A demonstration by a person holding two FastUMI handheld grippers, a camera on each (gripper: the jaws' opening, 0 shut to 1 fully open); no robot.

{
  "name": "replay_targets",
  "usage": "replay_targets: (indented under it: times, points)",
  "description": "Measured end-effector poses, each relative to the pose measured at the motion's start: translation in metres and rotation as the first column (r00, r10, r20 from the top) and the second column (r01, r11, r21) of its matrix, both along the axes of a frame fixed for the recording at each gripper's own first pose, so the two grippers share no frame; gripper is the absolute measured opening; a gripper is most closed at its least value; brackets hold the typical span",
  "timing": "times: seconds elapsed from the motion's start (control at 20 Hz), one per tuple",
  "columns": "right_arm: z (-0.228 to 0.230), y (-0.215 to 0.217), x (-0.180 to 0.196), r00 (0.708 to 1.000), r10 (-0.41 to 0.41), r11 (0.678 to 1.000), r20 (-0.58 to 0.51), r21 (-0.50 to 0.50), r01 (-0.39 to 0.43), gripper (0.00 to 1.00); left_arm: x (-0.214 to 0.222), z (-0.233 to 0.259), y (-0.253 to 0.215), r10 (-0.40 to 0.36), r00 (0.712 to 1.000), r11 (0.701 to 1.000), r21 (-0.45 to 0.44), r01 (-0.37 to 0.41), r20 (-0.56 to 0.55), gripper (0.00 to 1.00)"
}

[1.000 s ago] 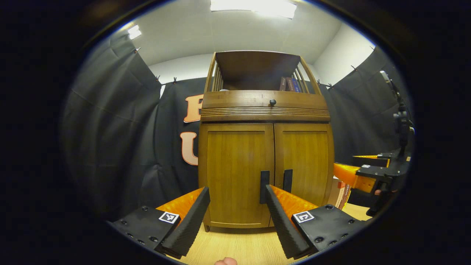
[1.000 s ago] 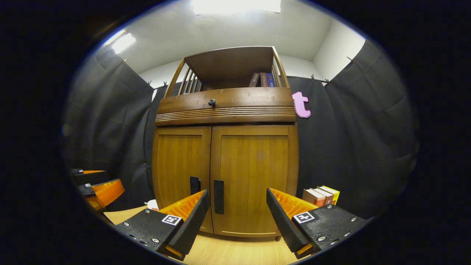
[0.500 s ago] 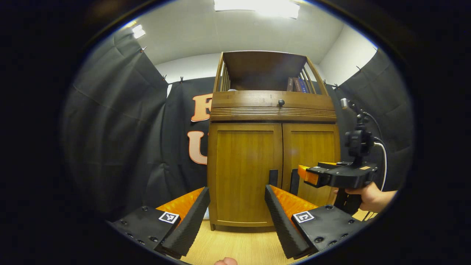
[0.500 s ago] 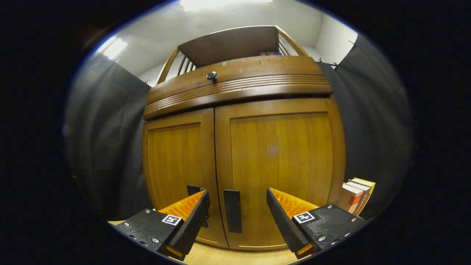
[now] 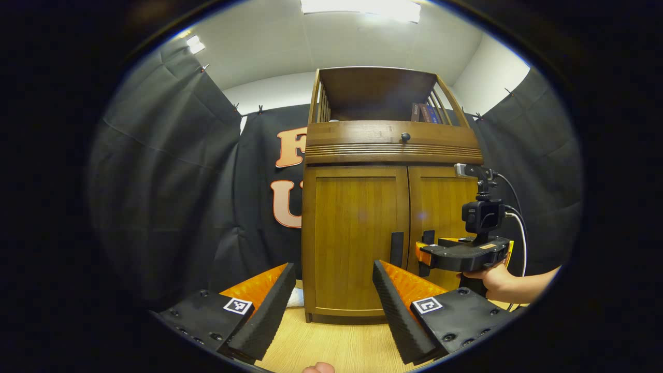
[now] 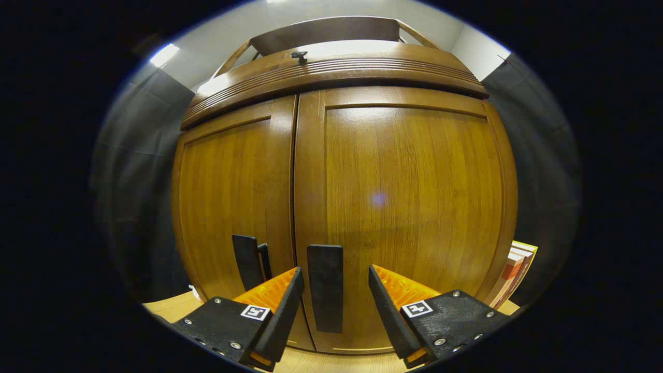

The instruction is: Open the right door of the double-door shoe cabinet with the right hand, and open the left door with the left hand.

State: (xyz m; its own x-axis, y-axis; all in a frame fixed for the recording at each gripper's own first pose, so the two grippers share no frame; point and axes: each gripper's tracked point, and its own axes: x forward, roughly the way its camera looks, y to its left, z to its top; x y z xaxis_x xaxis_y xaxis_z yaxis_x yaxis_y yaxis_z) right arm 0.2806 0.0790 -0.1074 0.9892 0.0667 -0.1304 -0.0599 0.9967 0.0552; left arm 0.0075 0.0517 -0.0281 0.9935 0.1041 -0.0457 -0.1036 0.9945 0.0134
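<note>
Double-door shoe cabinet point(image 5: 392, 217) upright on the wooden tabletop point(image 5: 331, 342), both doors shut, seam running down the middle. Right door point(image 6: 409, 207) looming close in the right gripper view, left door point(image 5: 355, 238) facing the left gripper view from farther back. Right claw point(image 6: 331, 300) spread wide, straddling the right door handle point(image 6: 325, 287), pads not yet pressing on it; lined up so, presumably, for a pinch and an outward pull. Left claw point(image 5: 331, 305) likewise wide open, holding nothing, hanging well short of the left door handle point(image 5: 396, 248), seemingly waiting its turn. Books point(image 6: 515, 269) just beside the cabinet's right flank.
</note>
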Motion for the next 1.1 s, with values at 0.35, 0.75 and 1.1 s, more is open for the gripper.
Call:
replay_targets:
  times: [0.35,0.75,1.1]
  points:
    - [-0.001,-0.001,0.011,0.998,-0.054,0.999,0.024,-0.001,0.054,0.60,0.005,0.002,0.004,-0.004,1.000,1.000,0.001,0.004,0.014,0.98]
    - [-0.007,0.010,0.008,1.000,-0.004,1.000,0.008,-0.008,0.004,0.23,0.001,0.002,0.007,-0.008,1.000,1.000,0.003,0.008,0.006,0.98]
    - [-0.007,0.009,-0.004,1.000,0.022,1.000,-0.017,-0.015,-0.022,0.21,-0.006,0.002,-0.005,-0.028,1.000,1.000,0.002,0.028,0.003,0.97]
